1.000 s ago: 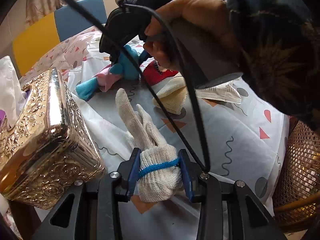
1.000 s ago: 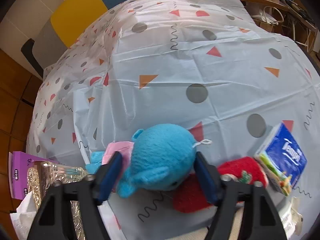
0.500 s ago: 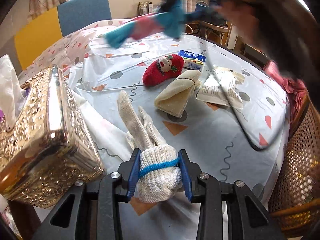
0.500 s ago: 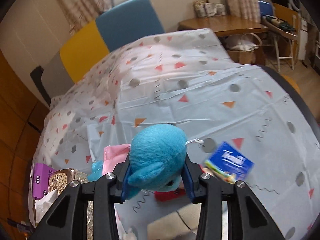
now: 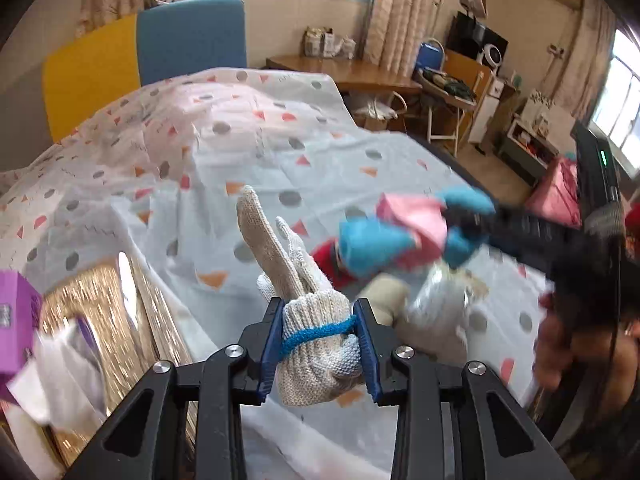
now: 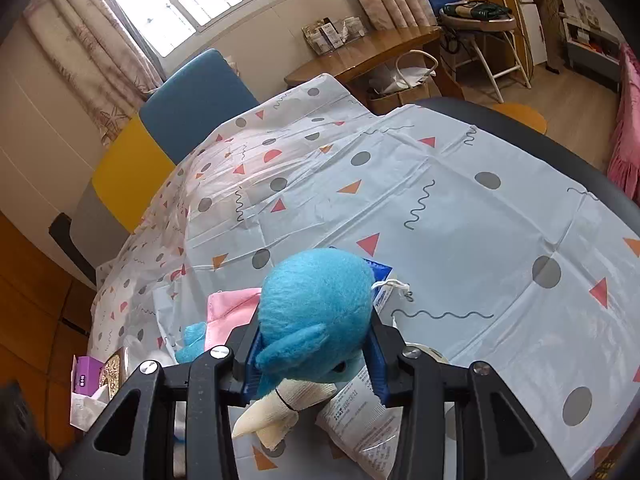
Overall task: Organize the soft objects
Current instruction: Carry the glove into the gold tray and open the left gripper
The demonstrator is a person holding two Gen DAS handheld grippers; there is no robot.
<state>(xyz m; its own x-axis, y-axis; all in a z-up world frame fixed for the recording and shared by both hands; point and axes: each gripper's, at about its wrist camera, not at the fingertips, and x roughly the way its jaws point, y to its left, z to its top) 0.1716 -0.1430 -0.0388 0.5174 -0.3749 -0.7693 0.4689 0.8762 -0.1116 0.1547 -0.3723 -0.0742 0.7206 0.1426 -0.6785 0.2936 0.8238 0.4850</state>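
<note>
My left gripper (image 5: pixel 319 344) is shut on a white knit glove (image 5: pixel 308 320) with a blue cuff band, held above the table; its fingers point away. My right gripper (image 6: pixel 316 356) is shut on the head of a blue plush toy (image 6: pixel 316 308) with a pink dress (image 6: pixel 228 308), lifted above the table. The toy also shows in the left wrist view (image 5: pixel 400 236), blurred, held by the right gripper (image 5: pixel 464 224). A red plush (image 5: pixel 326 254) and a beige cloth (image 5: pixel 384 292) lie on the table beneath it.
A gold tissue box (image 5: pixel 100 320) and a purple box (image 5: pixel 16 320) stand at the left. A patterned tablecloth (image 6: pixel 440 200) covers the table. A white packet (image 6: pixel 360 420), a beige cloth (image 6: pixel 276 412) and a blue tissue pack (image 6: pixel 382 276) lie under the toy. Chairs stand behind.
My right gripper closed on the blue plush toy, lifted it off the table and carried it right. My left gripper rose with the glove still held.
</note>
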